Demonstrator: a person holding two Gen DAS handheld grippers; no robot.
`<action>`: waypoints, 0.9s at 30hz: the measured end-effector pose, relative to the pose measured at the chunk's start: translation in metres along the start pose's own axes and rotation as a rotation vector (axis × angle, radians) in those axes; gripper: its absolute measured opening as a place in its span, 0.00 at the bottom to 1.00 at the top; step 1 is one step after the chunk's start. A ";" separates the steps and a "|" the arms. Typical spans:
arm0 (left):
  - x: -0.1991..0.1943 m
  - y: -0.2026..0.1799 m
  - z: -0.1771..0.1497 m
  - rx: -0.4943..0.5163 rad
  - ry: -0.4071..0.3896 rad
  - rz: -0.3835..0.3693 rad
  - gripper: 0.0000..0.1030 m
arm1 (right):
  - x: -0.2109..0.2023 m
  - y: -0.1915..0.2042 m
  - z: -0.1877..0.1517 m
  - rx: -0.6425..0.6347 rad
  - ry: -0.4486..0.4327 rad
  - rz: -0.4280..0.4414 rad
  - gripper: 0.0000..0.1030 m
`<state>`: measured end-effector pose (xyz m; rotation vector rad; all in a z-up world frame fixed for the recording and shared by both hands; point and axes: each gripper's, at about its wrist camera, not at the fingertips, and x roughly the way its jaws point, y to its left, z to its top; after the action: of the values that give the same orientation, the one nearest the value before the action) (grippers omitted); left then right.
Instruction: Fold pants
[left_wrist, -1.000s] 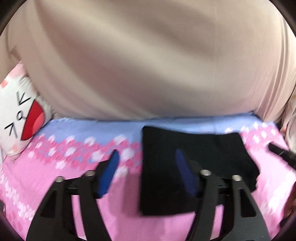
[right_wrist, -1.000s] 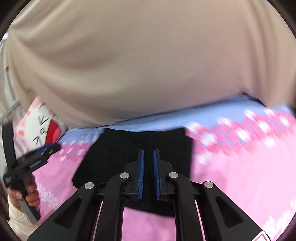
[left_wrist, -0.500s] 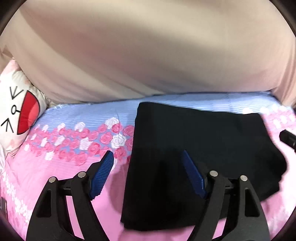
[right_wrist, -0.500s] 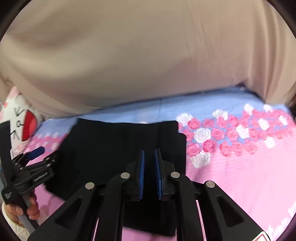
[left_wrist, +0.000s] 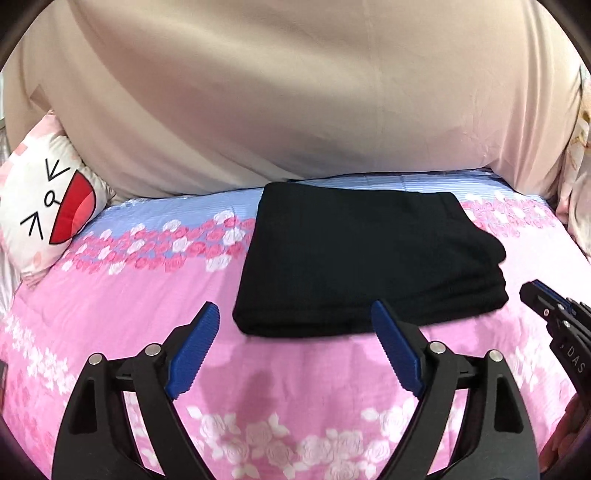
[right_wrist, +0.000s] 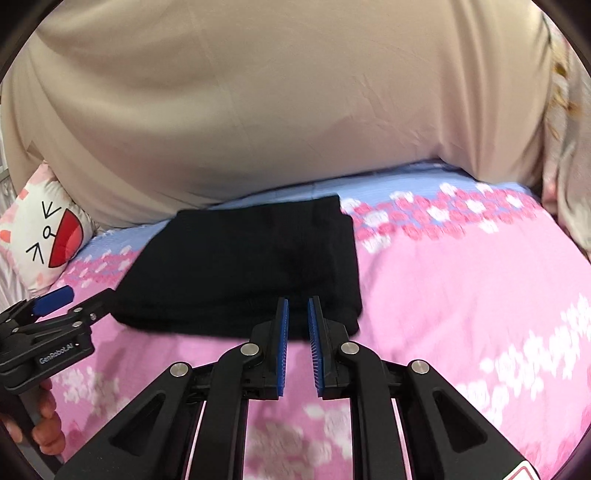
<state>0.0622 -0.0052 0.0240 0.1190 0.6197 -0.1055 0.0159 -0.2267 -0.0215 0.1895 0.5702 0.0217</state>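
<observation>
Two hand-held grippers, black frames with blue finger pads

Left gripper (left_wrist: 291, 345): matte black forked frame, cut-out arms, silver round pivot screws, ribbed blue pads on the fingers (left_wrist: 194, 352); seen side-on from the right wrist camera, white "GenRobot.AI" lettering on its body. Right gripper (right_wrist: 297, 345): same black build, silver screws, blue toothed pads, a red-and-white sticker at its lower right corner; partial white lettering "DAS" on its side in the left wrist view.
</observation>
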 end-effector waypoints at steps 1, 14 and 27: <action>-0.001 -0.001 -0.005 0.000 -0.002 0.007 0.83 | -0.002 -0.002 -0.008 0.004 0.004 -0.005 0.12; 0.002 -0.001 -0.041 -0.004 -0.051 0.055 0.88 | -0.015 0.005 -0.038 -0.059 -0.023 -0.078 0.34; 0.006 -0.002 -0.040 -0.006 -0.032 0.031 0.89 | -0.014 0.007 -0.039 -0.066 -0.013 -0.082 0.37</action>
<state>0.0439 -0.0014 -0.0116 0.1205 0.5856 -0.0750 -0.0170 -0.2141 -0.0448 0.1019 0.5633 -0.0401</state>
